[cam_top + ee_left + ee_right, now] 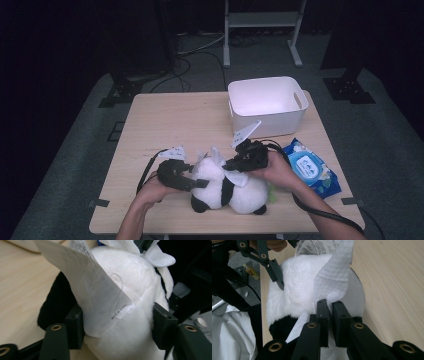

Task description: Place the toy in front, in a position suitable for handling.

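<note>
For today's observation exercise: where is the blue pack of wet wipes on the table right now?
In the high view, the pack of wet wipes lies near the table's right edge, just in front of the white bin and right of the plush panda.

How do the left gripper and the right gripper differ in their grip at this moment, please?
The left gripper holds its jaws wide around the plush panda's white body; the right gripper has its jaws nearly together, pinching a thin white wipe. The left approaches the toy from one side, the right from the other. Both work on the same toy.
</note>
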A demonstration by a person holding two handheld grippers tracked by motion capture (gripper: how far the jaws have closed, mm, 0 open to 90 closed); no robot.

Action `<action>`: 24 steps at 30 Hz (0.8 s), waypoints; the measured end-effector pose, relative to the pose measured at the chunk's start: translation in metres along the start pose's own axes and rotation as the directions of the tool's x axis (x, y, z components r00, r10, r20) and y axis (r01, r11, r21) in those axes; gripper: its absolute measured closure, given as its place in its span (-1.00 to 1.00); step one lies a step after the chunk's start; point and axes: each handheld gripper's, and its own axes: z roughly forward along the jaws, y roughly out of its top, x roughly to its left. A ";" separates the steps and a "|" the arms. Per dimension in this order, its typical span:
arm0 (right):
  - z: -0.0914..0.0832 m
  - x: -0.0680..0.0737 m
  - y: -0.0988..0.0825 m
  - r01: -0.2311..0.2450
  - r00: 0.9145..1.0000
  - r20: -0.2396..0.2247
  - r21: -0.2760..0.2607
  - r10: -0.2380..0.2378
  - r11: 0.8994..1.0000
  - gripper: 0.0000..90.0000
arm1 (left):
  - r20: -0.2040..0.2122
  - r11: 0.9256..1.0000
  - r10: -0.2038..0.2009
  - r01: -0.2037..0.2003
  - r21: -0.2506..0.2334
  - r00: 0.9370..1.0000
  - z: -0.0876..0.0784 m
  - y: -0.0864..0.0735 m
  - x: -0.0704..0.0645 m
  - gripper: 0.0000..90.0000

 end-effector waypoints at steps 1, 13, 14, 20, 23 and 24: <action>0.000 -0.001 0.000 0.001 1.000 0.003 -0.002 -0.001 1.000 0.86 | -0.011 1.000 0.011 -0.011 -0.010 1.000 0.000 0.000 0.000 -0.09; -0.009 0.001 0.017 0.011 1.000 0.008 -0.066 -0.010 0.998 0.86 | -0.168 0.968 0.247 -0.250 0.006 0.954 -0.008 0.008 -0.010 -0.03; -0.010 0.001 0.020 0.016 1.000 0.011 -0.076 -0.015 0.997 0.86 | -0.168 0.968 0.247 -0.251 0.000 0.954 -0.008 0.007 -0.011 -0.03; -0.003 0.005 0.034 0.031 0.999 0.031 -0.083 -0.029 0.996 0.85 | -0.153 0.965 0.260 -0.261 0.016 0.953 -0.011 0.004 -0.015 -0.07; 0.002 0.007 0.034 0.028 1.000 0.000 -0.061 -0.028 0.998 0.86 | -0.132 0.973 0.229 -0.226 0.042 0.964 -0.014 0.006 -0.016 -0.30; 0.004 0.009 0.033 0.028 1.000 -0.005 -0.054 -0.029 0.998 0.87 | -0.127 0.977 0.213 -0.209 0.048 0.969 -0.013 0.008 -0.017 -0.39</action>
